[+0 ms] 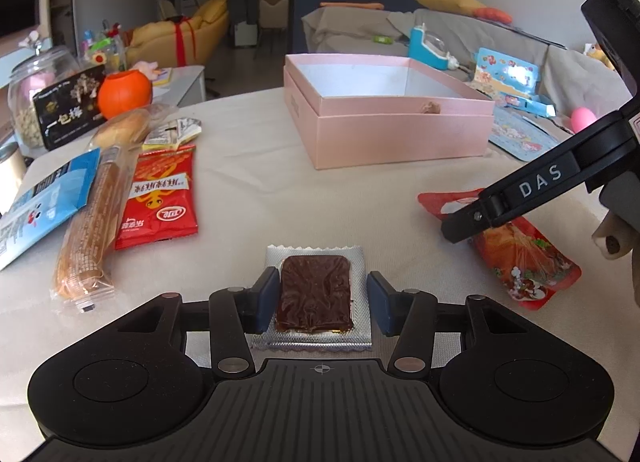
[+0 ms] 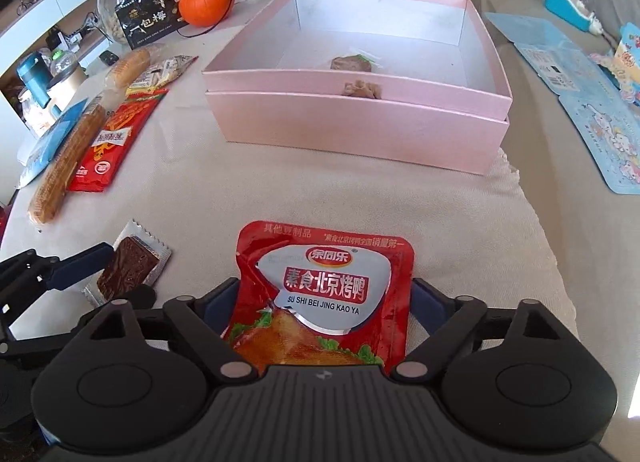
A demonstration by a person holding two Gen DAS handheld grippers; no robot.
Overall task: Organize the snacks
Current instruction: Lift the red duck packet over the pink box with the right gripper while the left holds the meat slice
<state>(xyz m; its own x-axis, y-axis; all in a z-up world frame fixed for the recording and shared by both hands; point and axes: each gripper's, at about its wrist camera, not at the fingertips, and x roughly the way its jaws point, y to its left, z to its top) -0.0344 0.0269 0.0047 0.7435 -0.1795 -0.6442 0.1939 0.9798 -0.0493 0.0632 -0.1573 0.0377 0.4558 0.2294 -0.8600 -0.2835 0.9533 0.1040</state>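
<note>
- Pale cloth covers the table (image 1: 248, 197) we work on, and a sofa with cushions fills the room behind it, across the upper part of the left wrist view.
- We see a pink box (image 1: 400, 133) standing open at the upper middle of both views; in the right wrist view one small wrapped brown snack (image 2: 352, 62) lies on its floor, near the front wall.
- Our left gripper (image 1: 320, 302) sits at the bottom centre of its own view, jaws spread on either side of a dark brown bar in a silver wrapper (image 1: 316, 294). The left pad lies at the wrapper's edge and the right pad stands just clear, so we count it as not pinching.
- Our right gripper (image 2: 326, 302) is at the bottom centre of its view, jaws wide around a red pouch (image 2: 326, 286) that lies flat on the cloth. Both pads sit close to the pouch's sides; we cannot tell whether they press on it.
- At the left edge of both views we find more snacks in a row: a red packet (image 1: 160, 197), a long biscuit stick in clear wrap (image 1: 92, 229), a blue bag (image 1: 44, 201) and a bread roll (image 1: 120, 129).
- Behind them, upper left, stand an orange pumpkin pot (image 1: 125, 93), a black packet (image 1: 70, 105) and a glass jar (image 1: 36, 77).
</note>
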